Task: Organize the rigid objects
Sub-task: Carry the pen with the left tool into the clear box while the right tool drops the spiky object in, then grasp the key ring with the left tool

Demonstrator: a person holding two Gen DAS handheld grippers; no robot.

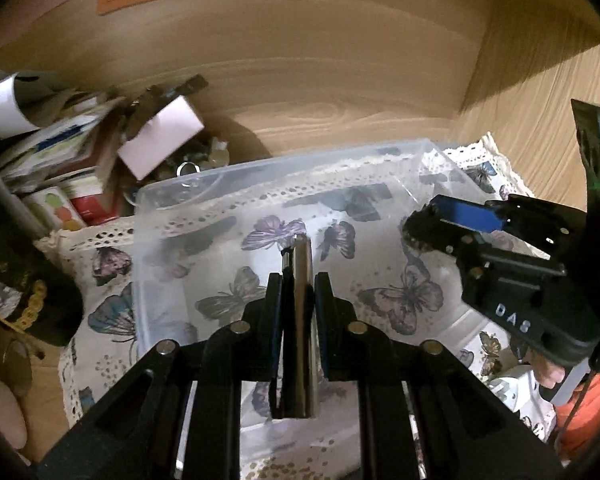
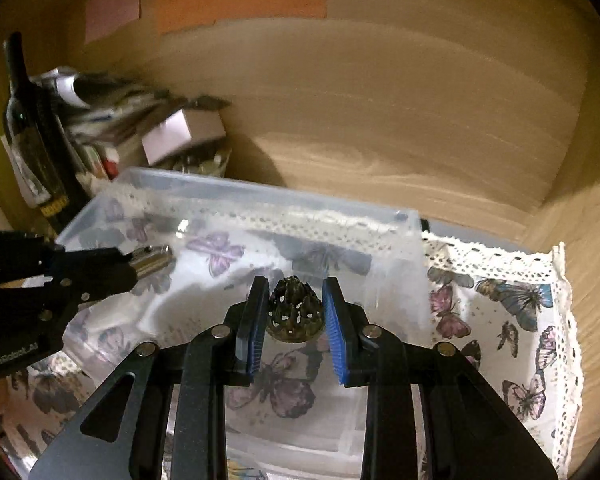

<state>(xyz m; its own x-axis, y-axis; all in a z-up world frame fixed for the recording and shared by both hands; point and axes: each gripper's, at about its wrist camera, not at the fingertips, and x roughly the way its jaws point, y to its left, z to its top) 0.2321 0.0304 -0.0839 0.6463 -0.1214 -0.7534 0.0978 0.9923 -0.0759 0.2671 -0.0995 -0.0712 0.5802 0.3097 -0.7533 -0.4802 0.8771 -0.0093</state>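
Both tongs hover over the clear bin (image 2: pixel 236 204): left gripper (image 1: pixel 298 280) clenches a metal bar (image 1: pixel 300 264), right gripper (image 2: pixel 294 308) pinches a filigree dome (image 2: pixel 294 310), which could roll loose.

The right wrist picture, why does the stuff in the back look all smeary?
Right wrist view: the pile of boxes and papers and the wooden wall are motion-blurred, dim and bent by the fisheye. Left wrist view: the same pile smears too, while the shiny metal cylinder stays sharp.
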